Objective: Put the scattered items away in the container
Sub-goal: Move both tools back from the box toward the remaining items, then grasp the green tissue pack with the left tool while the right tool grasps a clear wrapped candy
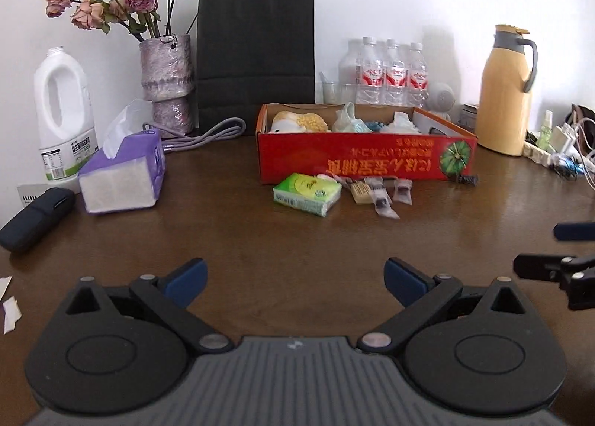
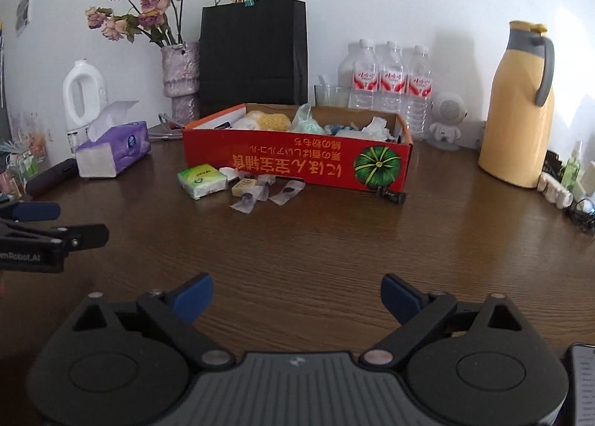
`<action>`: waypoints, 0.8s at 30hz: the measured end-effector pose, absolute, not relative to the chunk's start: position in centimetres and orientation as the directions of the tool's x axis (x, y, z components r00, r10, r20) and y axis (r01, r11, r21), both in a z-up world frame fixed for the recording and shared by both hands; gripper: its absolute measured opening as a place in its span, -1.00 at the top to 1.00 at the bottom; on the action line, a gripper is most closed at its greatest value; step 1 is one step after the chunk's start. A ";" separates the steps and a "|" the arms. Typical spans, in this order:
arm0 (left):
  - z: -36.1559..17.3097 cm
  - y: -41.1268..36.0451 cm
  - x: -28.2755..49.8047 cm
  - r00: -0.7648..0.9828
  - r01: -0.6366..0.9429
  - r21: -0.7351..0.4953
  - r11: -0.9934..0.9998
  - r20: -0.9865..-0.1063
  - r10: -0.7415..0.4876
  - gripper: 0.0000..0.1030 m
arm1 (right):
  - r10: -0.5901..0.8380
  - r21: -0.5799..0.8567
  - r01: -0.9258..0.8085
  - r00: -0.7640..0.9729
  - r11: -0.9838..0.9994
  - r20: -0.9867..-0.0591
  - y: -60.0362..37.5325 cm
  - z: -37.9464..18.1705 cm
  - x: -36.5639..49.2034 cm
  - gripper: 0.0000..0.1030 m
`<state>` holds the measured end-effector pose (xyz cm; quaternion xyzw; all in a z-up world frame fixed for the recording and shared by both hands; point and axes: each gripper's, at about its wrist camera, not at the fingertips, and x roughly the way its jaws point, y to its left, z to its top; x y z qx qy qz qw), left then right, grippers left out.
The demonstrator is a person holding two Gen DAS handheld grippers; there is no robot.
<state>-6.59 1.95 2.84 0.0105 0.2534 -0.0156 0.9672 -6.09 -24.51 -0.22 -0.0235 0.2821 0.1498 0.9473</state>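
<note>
Pre-grasp step: left gripper (image 1: 295, 279) and right gripper (image 2: 296, 294) both wide open, holding nothing, well short of the red box (image 1: 366, 158); green tissue pack (image 1: 308, 193) and small sachets (image 1: 383, 195) lie just in front of it, so next: reach, pinch one.

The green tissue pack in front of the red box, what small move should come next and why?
Probably ease the left gripper forward toward the green tissue pack. Both grippers are open, empty and well back, with the right gripper no closer. The pack lies loose on the table just outside the red box, the largest scattered item.
</note>
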 end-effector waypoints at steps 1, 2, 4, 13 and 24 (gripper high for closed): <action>3.0 1.9 -6.4 0.873 0.041 0.004 0.999 -0.486 -0.034 -1.00 | 0.283 0.056 -0.303 0.789 0.951 -0.545 -24.2 -0.1 -5.8 -0.65; 3.1 1.9 -6.3 0.876 0.053 -0.004 0.999 -0.480 -0.048 -1.00 | 0.293 0.066 -0.308 0.787 0.949 -0.543 -23.9 0.0 -5.5 -0.63; 2.9 1.9 -5.6 0.871 0.073 -0.009 0.997 -0.486 -0.068 -1.00 | 0.310 0.067 -0.326 0.784 0.943 -0.538 -23.3 0.2 -4.9 -0.59; 2.5 1.5 2.8 0.857 0.137 0.109 0.985 -0.511 -0.063 -0.99 | 0.350 0.073 -0.380 0.737 0.922 -0.578 -19.2 -0.5 2.8 -0.14; 1.3 3.3 11.7 0.779 0.288 0.109 0.951 -0.605 -0.167 -0.87 | 0.387 0.093 -0.427 0.681 0.900 -0.622 -16.7 -1.4 9.0 0.20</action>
